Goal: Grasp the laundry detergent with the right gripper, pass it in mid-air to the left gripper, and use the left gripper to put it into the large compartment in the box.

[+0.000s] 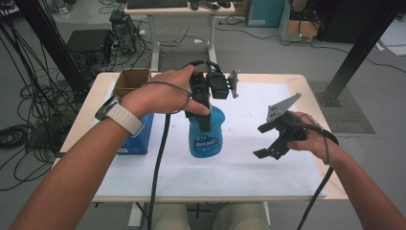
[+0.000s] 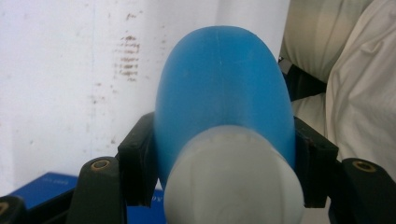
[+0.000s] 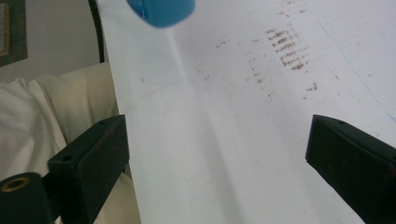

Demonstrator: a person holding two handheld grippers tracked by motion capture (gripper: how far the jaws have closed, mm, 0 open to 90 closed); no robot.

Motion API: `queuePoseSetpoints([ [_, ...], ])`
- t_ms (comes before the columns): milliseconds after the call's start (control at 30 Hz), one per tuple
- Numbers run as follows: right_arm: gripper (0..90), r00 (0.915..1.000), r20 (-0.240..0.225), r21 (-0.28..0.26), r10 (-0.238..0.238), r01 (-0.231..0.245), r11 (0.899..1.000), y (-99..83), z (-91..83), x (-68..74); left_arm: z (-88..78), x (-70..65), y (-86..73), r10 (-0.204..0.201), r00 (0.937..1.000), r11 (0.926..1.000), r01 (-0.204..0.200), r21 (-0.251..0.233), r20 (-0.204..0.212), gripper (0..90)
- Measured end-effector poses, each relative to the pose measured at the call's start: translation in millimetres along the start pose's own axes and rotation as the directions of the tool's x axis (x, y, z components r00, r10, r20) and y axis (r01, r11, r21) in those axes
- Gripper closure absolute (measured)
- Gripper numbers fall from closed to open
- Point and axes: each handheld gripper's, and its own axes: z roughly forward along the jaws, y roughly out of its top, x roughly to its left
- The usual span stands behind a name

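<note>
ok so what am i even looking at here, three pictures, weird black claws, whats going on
A person sits at a table covered with white paper, holding a black two-jaw tool in each hand. The high view looks down from above. The other two pictures come from small cameras riding on each tool, looking along its jaws. The left hand-held gripper is closed on the neck of a blue bottle with a white cap. The right hand-held gripper is open and holds nothing, with the paper under it. A blue box and an open cardboard box sit at the table's left.
</note>
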Motion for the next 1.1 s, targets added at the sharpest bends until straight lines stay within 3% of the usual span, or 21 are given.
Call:
queuePoseSetpoints([
  [200,4.1,0.9999,0.005,0.038,0.014,-0.014,0.999,-9.4,-11.6,-5.9,-15.5,12.7,-6.7,-0.098,0.9945,0.9943,0.100,0.038,-0.036,37.3],
  [267,3.8,0.9997,0.017,0.039,0.019,-0.019,0.999,-10.6,-13.6,-7.0,-18.7,14.5,-7.4,-0.101,0.9938,0.9937,0.103,0.044,-0.047,37.3],
  [300,3.8,0.9995,0.023,0.046,0.022,-0.023,0.999,-11.4,-15.2,-7.2,-20.6,16.0,-8.9,-0.110,0.9923,0.9927,0.113,0.042,-0.056,37.3],
  [333,4.1,0.9992,0.030,0.053,0.025,-0.027,0.998,-12.6,-17.3,-7.7,-26.0,18.8,-11.5,-0.150,0.9871,0.9870,0.153,0.050,-0.057,37.3],
  [433,4.1,0.9985,0.049,0.068,0.025,-0.028,0.997,-13.9,-19.2,-7.8,-29.6,21.2,-14.3,-0.180,0.9820,0.9820,0.183,0.047,-0.056,37.3],
  [667,4.5,0.9948,0.089,0.099,0.049,-0.058,0.993,-19.3,-27.1,-11.7,-44.5,29.5,-25.5,-0.277,0.9569,0.9602,0.279,0.011,-0.087,37.3],
  [767,4.6,0.9941,0.094,0.107,0.054,-0.064,0.992,-22.2,-29.2,-13.0,-50.8,32.3,-30.7,-0.314,0.9448,0.9489,0.316,-0.001,-0.093,37.3],
  [800,4.6,0.9934,0.097,0.108,0.061,-0.071,0.992,-23.2,-29.5,-13.2,-53.7,32.4,-31.5,-0.336,0.9374,0.9410,0.338,0.013,-0.093,37.3],
  [967,4.6,0.9927,0.103,0.121,0.063,-0.076,0.990,-25.2,-32.5,-15.7,-65.4,36.1,-38.1,-0.371,0.9231,0.9272,0.374,0.011,-0.099,37.4],
  [1000,4.7,0.9926,0.103,0.121,0.065,-0.077,0.990,-25.0,-32.9,-15.8,-67.4,35.5,-39.1,-0.394,0.9134,0.9181,0.396,0.001,-0.101,37.4],
  [1033,4.7,0.9926,0.103,0.121,0.065,-0.077,0.990,-25.0,-32.9,-15.8,-69.9,35.9,-39.9,-0.400,0.9105,0.9152,0.403,0.004,-0.104,37.4],
  [1067,4.6,0.9924,0.103,0.118,0.067,-0.079,0.990,-24.5,-33.6,-15.9,-75.4,36.5,-41.7,-0.421,0.9002,0.9056,0.424,0.006,-0.112,37.4],
  [1100,4.6,0.9924,0.103,0.118,0.067,-0.079,0.990,-24.5,-33.6,-15.9,-75.4,36.5,-41.7,-0.421,0.9002,0.9056,0.424,0.006,-0.112,37.4],
])
